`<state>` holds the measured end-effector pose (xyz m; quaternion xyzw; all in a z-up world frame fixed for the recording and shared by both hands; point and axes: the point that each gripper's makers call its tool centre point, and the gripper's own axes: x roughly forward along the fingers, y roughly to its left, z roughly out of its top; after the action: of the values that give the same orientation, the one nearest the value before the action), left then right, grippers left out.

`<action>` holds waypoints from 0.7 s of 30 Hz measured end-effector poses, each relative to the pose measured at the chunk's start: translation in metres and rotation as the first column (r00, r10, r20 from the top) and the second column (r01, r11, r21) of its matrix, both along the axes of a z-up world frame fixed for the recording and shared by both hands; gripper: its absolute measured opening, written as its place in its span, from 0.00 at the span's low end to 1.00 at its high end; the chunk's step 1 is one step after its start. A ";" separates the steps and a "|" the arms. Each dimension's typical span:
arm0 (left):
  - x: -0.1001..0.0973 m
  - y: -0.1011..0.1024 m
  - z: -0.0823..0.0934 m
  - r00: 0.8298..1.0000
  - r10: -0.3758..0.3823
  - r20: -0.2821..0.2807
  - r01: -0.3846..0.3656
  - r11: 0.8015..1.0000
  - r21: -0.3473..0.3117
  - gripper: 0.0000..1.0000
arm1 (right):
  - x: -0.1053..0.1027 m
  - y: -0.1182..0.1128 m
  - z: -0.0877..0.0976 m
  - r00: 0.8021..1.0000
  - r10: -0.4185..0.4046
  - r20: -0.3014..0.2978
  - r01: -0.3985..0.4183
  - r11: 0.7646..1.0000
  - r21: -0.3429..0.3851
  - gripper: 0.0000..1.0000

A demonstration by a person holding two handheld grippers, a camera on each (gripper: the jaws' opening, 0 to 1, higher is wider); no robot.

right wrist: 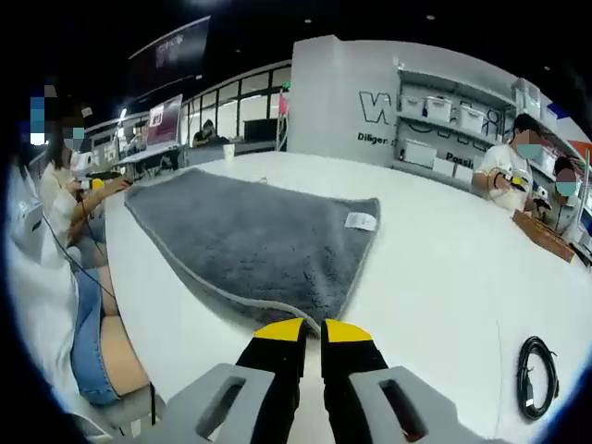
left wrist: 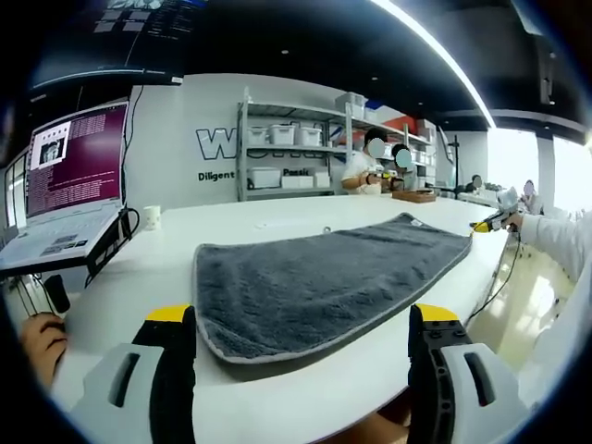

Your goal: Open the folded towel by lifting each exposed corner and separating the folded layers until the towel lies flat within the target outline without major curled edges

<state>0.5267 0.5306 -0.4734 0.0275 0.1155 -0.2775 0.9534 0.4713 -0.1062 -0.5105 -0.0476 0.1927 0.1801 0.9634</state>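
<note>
A long white table [left wrist: 305,384] runs through a workshop with storage shelves [left wrist: 287,148] of white bins against a lettered wall. The grey towel [left wrist: 319,282] lies spread out on the tabletop, one layer as far as the pictures show, its pale edging following the outline.

In the left gripper view, the left gripper [left wrist: 303,328] stands released, its yellow-tipped jaws set wide apart, with the near edge of the towel between and just ahead of them; neither jaw touches the cloth. Off to that gripper's left sits an open laptop [left wrist: 65,185] with a purple screen, and a white cup [left wrist: 151,216] stands beyond it.

In the right gripper view, the right gripper [right wrist: 313,331] is clenched, jaws pressed together with nothing between them, its tips just short of the towel's near corner [right wrist: 277,310]. A white label [right wrist: 361,220] lies on the towel ahead and slightly right. A coiled black cable [right wrist: 536,370] rests on the table well to the gripper's right.
</note>
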 end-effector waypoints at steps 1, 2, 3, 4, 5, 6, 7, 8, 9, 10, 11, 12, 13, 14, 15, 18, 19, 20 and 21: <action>0.000 0.000 0.000 1.000 0.000 0.000 0.000 1.000 0.000 0.94 | -0.002 0.003 0.009 0.999 -0.016 0.032 0.015 1.000 0.027 0.03; 0.000 -0.001 0.000 1.000 -0.002 0.002 0.002 1.000 -0.001 0.94 | -0.005 0.006 0.018 0.998 -0.029 0.063 0.026 0.999 0.047 0.05; 0.000 -0.001 0.000 1.000 -0.003 0.002 0.003 1.000 -0.002 0.94 | -0.007 0.010 0.026 0.995 -0.040 0.096 0.035 0.998 0.057 0.08; 0.000 -0.001 0.000 1.000 -0.004 0.002 0.004 1.000 -0.003 0.94 | -0.011 0.013 0.032 0.992 -0.050 0.118 0.044 0.997 0.059 0.11; 0.000 -0.002 0.000 1.000 -0.006 0.002 0.006 1.000 -0.002 0.94 | -0.014 0.017 0.038 0.989 -0.055 0.141 0.048 0.997 0.055 0.16; 0.000 -0.002 0.000 1.000 -0.007 0.001 0.007 1.000 -0.003 0.94 | -0.018 0.022 0.043 0.985 -0.066 0.163 0.056 0.997 0.060 0.20; 0.000 -0.002 0.000 1.000 -0.009 0.000 0.009 1.000 -0.004 0.94 | -0.019 0.023 0.045 0.983 -0.075 0.170 0.065 0.996 0.064 0.24; 0.000 -0.002 -0.001 1.000 -0.011 -0.002 0.011 1.000 -0.006 0.94 | -0.022 0.026 0.047 0.981 -0.087 0.174 0.076 0.995 0.067 0.30; -0.001 -0.001 -0.001 1.000 -0.013 -0.004 0.013 1.000 -0.008 0.94 | -0.023 0.028 0.049 0.978 -0.100 0.182 0.089 0.994 0.069 0.33; -0.001 -0.001 -0.001 1.000 -0.014 -0.006 0.014 1.000 -0.010 0.94 | -0.026 0.032 0.051 0.975 -0.119 0.189 0.108 0.992 0.070 0.37; -0.001 -0.001 -0.001 1.000 -0.014 -0.007 0.014 1.000 -0.011 0.94 | -0.028 0.036 0.052 0.973 -0.128 0.194 0.116 0.991 0.072 0.41; -0.001 0.000 -0.002 1.000 -0.014 -0.009 0.014 1.000 -0.008 0.94 | -0.030 0.040 0.053 0.970 -0.137 0.202 0.123 0.989 0.078 0.45; -0.001 0.001 -0.002 1.000 -0.014 -0.009 0.014 1.000 -0.006 0.94 | -0.031 0.044 0.054 0.967 -0.147 0.208 0.130 0.987 0.091 0.49; -0.002 0.001 -0.002 1.000 -0.013 -0.010 0.013 1.000 -0.005 0.95 | -0.032 0.047 0.055 0.965 -0.155 0.211 0.134 0.985 0.110 0.53; -0.002 0.002 -0.002 1.000 -0.012 -0.011 0.012 1.000 -0.005 0.95 | -0.033 0.049 0.055 0.964 -0.166 0.207 0.142 0.982 0.123 0.57; -0.003 0.005 -0.002 1.000 -0.007 -0.009 0.007 1.000 -0.004 0.95 | -0.036 0.059 0.055 0.962 -0.184 0.203 0.155 0.976 0.150 0.68; -0.003 0.006 -0.002 1.000 -0.006 -0.008 0.006 1.000 -0.004 0.95 | -0.036 0.062 0.055 0.961 -0.188 0.204 0.160 0.976 0.148 0.70; -0.003 0.007 -0.001 1.000 -0.004 -0.007 0.004 1.000 -0.005 0.95 | -0.037 0.066 0.055 0.960 -0.192 0.204 0.165 0.976 0.143 0.72; -0.004 0.009 -0.001 1.000 -0.003 -0.007 0.003 1.000 -0.005 0.95 | -0.038 0.069 0.054 0.960 -0.194 0.200 0.168 0.976 0.138 0.74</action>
<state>0.5230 0.5393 -0.4745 0.0242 0.1181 -0.2794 0.9526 0.4336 -0.0376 -0.4562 0.0090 0.0809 0.0964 0.9920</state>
